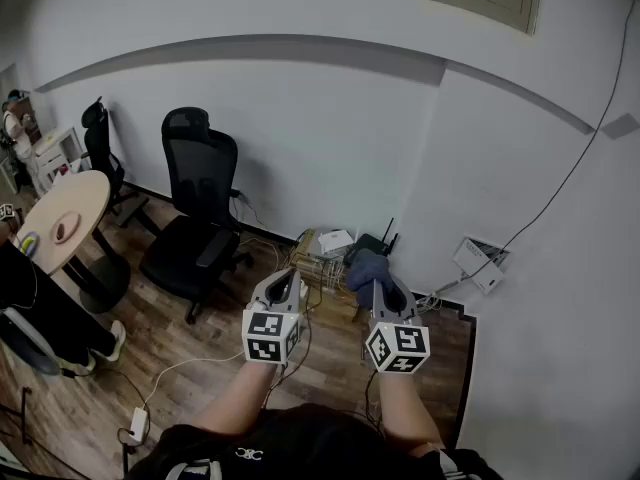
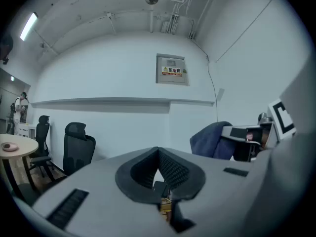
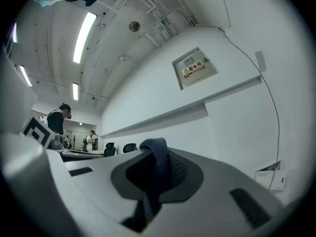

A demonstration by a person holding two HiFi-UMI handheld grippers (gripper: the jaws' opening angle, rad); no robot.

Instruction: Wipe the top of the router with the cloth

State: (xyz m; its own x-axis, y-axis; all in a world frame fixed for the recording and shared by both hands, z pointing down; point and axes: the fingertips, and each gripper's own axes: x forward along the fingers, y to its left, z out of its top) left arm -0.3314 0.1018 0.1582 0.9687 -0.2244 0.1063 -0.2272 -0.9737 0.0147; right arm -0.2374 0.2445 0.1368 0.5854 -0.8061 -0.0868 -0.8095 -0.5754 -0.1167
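Note:
The black router [image 1: 374, 244], with its antenna up, sits low against the white wall, partly hidden behind the blue cloth [image 1: 366, 269]. My right gripper [image 1: 380, 286] is shut on that cloth, held just in front of and above the router. In the right gripper view the cloth [image 3: 159, 158] is bunched between the jaws of the right gripper [image 3: 155, 181]. My left gripper [image 1: 286, 278] hovers to the left over a wire rack, shut with nothing in it. The left gripper view shows its closed jaws and the cloth [image 2: 211, 139] off to the right.
A wire rack [image 1: 318, 265] with a white box [image 1: 336, 239] stands beside the router. Cables trail over the wooden floor to an adapter [image 1: 138, 424]. A black office chair [image 1: 193, 230] and a round table [image 1: 66, 218] stand to the left. A white wall box [image 1: 480, 263] hangs to the right.

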